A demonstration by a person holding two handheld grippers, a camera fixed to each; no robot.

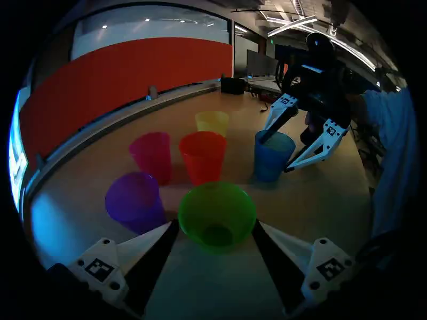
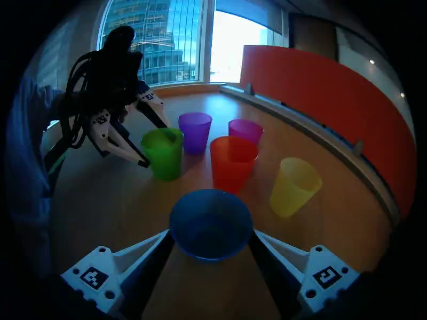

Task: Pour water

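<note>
Currently the left gripper (image 1: 214,223) is clamped on the green cup (image 1: 217,210), a finger against each side, and the right gripper (image 2: 211,233) likewise grips the blue cup (image 2: 211,221). Both cups stand upright on the wooden table (image 1: 320,197), near the orange cup (image 1: 203,154).

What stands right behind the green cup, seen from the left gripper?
The orange cup, with the yellow cup beyond it. The rim of the green cup hides the orange cup's foot.
</note>
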